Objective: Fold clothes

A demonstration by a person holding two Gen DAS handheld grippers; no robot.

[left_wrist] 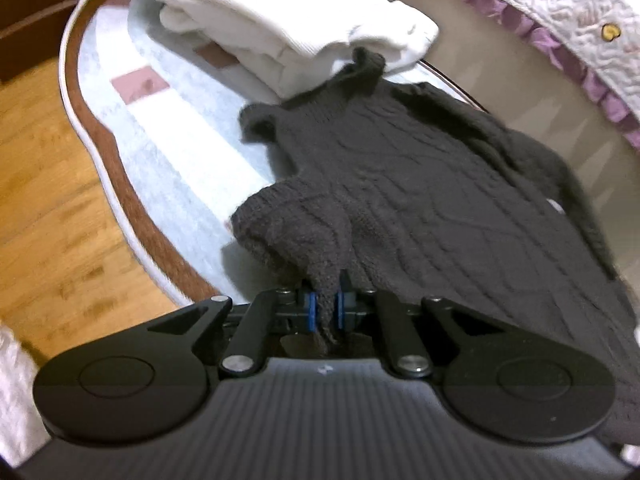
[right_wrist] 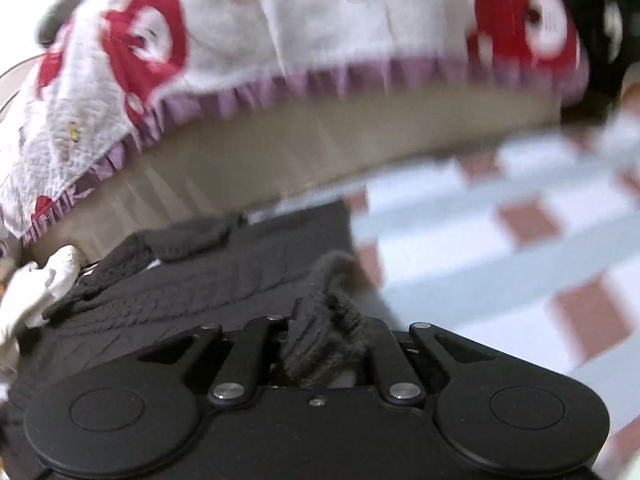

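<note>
A dark grey cable-knit sweater (left_wrist: 420, 200) lies spread on a pale blue mat (left_wrist: 180, 152) with reddish squares and a brown, white-piped border. One corner of the sweater's near edge is gathered into a peak and pinched between the blue pads (left_wrist: 312, 310) of the left gripper (left_wrist: 326, 308), whose jaws are closed tight on the knit. Behind that peak the fabric bulges into a rounded fold, while the rest of the sweater lies flat on the mat and runs away from the gripper.

In the right wrist view the sweater (right_wrist: 180, 280) fills the lower left, and a bunched, ribbed edge of it is drawn into the right gripper (right_wrist: 320, 344). Its jaws are closed on this bunch; the pads themselves are hidden by the knit. This view is blurred.

At the far end of the sweater, touching its collar, sits a stack of folded white clothes (left_wrist: 288, 28), also on the mat. Beyond the sweater's far side runs a beige bed side (left_wrist: 540, 92), and above it hangs a white quilted bedspread (right_wrist: 240, 40) with red shapes and a purple ruffled hem. On the opposite side of the sweater, past the mat's border, is a wooden floor (left_wrist: 52, 208).
</note>
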